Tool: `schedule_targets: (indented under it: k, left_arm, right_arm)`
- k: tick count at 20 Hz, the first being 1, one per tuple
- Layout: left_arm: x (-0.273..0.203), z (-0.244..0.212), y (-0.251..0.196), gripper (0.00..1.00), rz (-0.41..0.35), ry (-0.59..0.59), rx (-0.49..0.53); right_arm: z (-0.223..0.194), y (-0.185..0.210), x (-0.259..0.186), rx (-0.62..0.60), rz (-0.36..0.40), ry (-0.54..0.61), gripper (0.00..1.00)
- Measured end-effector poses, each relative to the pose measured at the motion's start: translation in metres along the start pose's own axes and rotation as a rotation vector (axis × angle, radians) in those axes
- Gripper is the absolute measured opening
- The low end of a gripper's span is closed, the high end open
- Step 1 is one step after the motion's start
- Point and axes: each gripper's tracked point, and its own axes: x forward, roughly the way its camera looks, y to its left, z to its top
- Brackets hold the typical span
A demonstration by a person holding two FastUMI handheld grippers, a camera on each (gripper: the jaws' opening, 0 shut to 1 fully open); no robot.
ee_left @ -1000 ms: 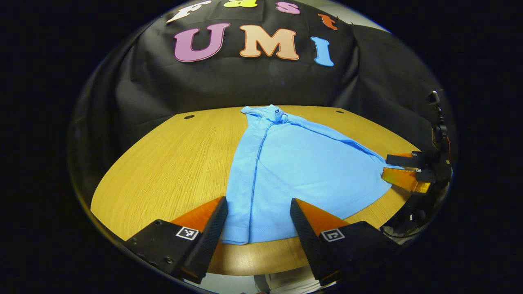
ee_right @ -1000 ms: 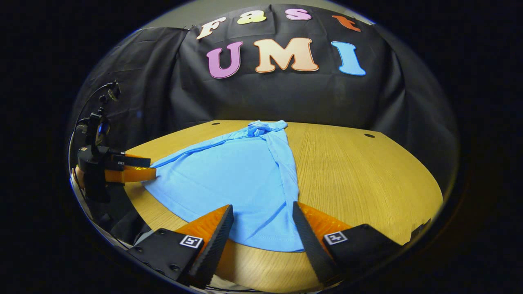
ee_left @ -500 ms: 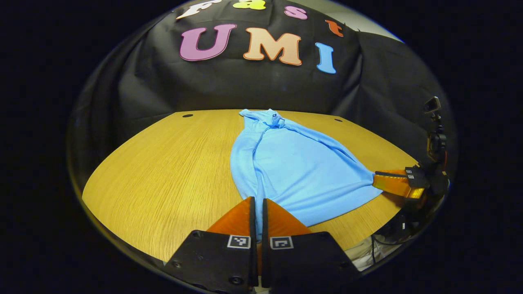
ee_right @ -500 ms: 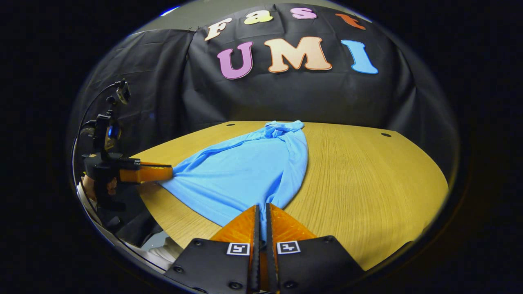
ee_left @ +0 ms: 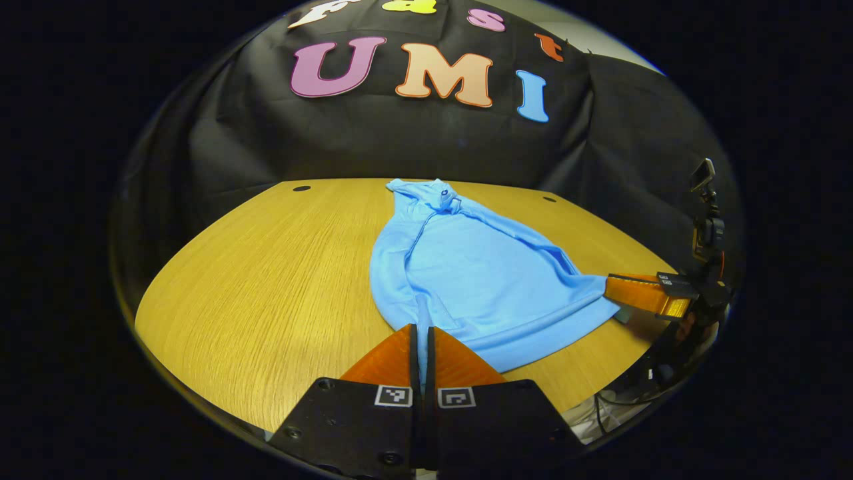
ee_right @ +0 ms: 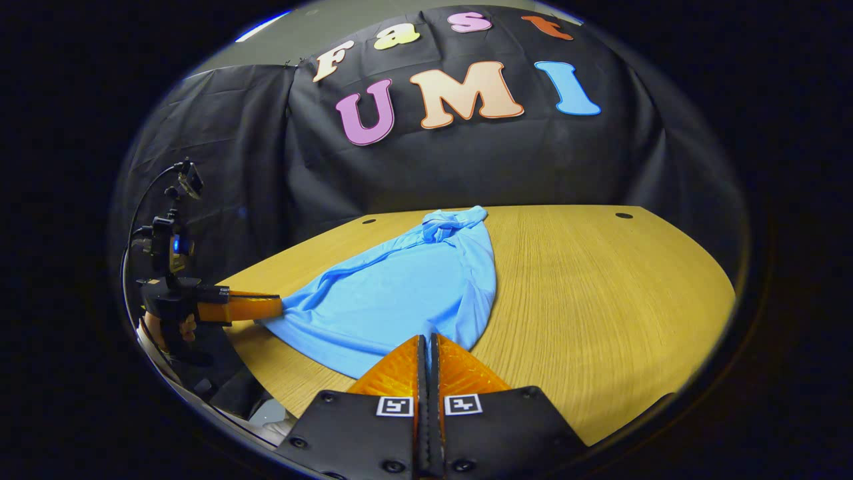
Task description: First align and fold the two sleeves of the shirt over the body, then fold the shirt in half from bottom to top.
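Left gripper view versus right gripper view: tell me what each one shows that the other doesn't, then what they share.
Left gripper view: the left claw up close at the bottom, shut on the blue shirt at its near hem, with the right claw far off at the right edge, pinching the hem's other corner. Right gripper view: the right claw up close, shut on its corner, and at the left edge the left claw with a hand holding it. Shared: the shirt, the wooden table and the black cloth wall.
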Motion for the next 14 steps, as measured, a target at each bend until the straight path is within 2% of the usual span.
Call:
schedule_targets:
  k: [6,14]
  left_arm:
    - [0.017,0.066,0.003,0.0,-0.009,-0.105,0.029]
    - [0.067,0.145,0.016,0.0,-0.055,-0.205,-0.022]
  right_arm:
    - [0.055,0.004,0.026,-0.085,0.012,-0.055,0.02]
    - [0.132,-0.015,0.086,-0.105,-0.001,-0.116,0.02]
